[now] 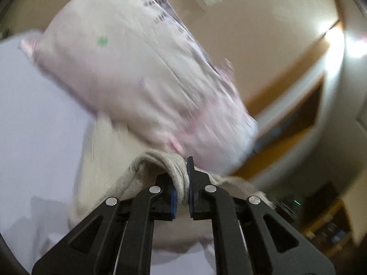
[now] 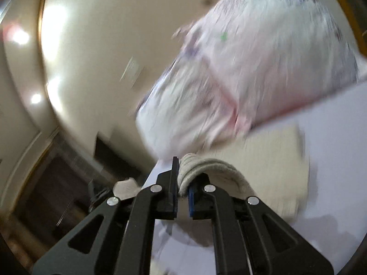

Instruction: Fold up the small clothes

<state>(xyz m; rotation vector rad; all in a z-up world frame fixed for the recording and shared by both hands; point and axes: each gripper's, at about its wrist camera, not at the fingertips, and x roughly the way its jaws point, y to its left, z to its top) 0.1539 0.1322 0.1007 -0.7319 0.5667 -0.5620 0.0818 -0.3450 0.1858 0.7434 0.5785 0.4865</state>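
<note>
Both views are motion-blurred; details beyond the fingers are soft. Left gripper (image 1: 181, 183) is clamped on a ribbed, thick edge of a beige knit garment (image 1: 146, 171); the rolled hem bulges up between the blue pads and over the left finger. Right gripper (image 2: 182, 183) is likewise closed on the same kind of ribbed edge (image 2: 206, 167), the fabric looping out to the right of the fingers. Landmark: the large pink-and-white patterned pillow (image 1: 137, 64). The garment hangs and drapes just in front of the pillow, its body trailing down from the pinched hem toward the pale sheet (image 1: 34, 114) that the pillow rests on; in the right view a flat beige panel (image 2: 270, 160) lies on the sheet directly below the pillow, but whether this is the same garment's lower part I cannot tell. Handling judgement: light, soft, fully limp knit; it will sag between two grip points and will not hold any shape unsupported. The ribbed hem is the thickest, least stretchy part, so it looks like the sound place to hold. Texture appears grippy against the pads, so slip risk seems low; the main risk is bunching or an uneven fold line if the two corners are not kept level and taut.
</note>
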